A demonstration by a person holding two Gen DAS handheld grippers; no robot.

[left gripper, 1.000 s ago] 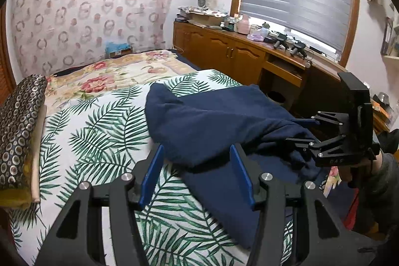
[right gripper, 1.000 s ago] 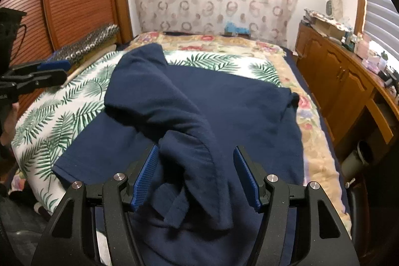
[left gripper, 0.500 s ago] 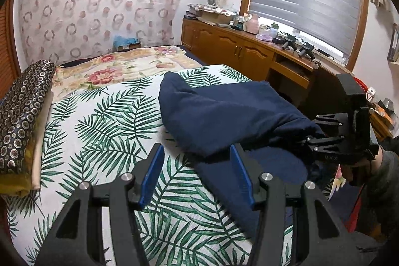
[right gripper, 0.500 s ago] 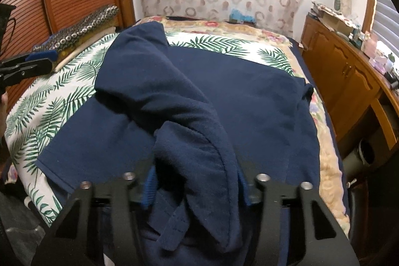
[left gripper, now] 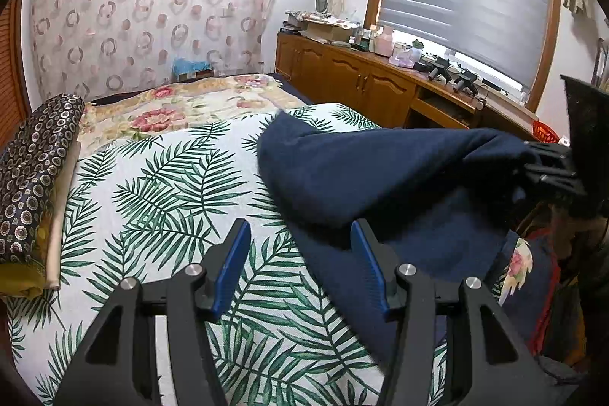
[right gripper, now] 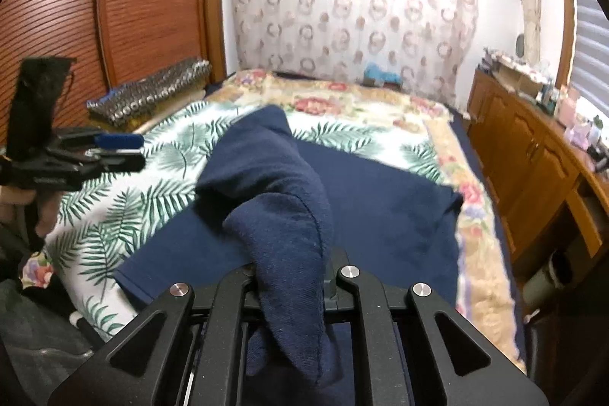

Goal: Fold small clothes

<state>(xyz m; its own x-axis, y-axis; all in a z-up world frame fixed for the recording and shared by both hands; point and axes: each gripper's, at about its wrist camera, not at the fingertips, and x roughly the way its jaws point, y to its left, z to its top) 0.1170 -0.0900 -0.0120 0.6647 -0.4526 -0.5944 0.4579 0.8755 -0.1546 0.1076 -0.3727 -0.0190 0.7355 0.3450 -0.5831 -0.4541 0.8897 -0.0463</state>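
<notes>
**Right claw lifts a bunched edge of the navy garment; the fold wants a clean, flat carry**

The right claw [right gripper: 289, 288] is clamped on a gathered edge of the navy garment [right gripper: 365, 200], which otherwise lies spread on the palm-leaf bedspread [left gripper: 160, 185] of the bed. The held part rises off the lower layer as a loose hump, its far end draped near the middle of the bedspread. The left claw [left gripper: 300, 265] hovers just above the garment's near edge, its blue pads [left gripper: 365, 261] apart and gripping nothing.

The step in hand looks like drawing one side across the body of the garment. To do it well, the right claw should probably carry its edge low and level, so the hump flattens rather than rolls. The left claw is well placed to pin or take the near edge beside it; two held points would likely keep the fold line straight. The fabric looks thick and soft, so it may sag and crease where it is bunched. Releasing only once the edges line up seems wise.
</notes>
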